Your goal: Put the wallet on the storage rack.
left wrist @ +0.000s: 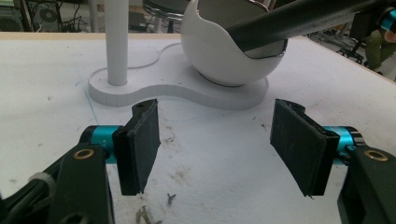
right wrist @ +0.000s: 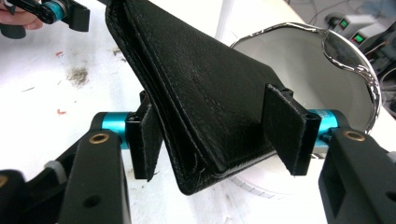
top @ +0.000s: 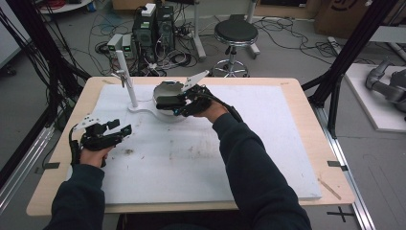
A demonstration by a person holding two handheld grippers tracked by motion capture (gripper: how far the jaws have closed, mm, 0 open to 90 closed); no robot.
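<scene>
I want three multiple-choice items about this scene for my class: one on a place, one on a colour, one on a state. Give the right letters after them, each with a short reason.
1. Where does the black wallet rest?
A. flat on the table
B. on the rim of the bowl
C. on top of the white post

2. What colour is the outside of the bowl?
A. white
B. red
C. green

3. How is the left tool?
A. shut on the wallet
B. shut on the post
C. open, with nothing between its pads

Key: 1 B, the black wallet lies slanted across the rim. 2 A, the bowl is white outside. 3 C, the left tool shows only table between its pads.
</scene>
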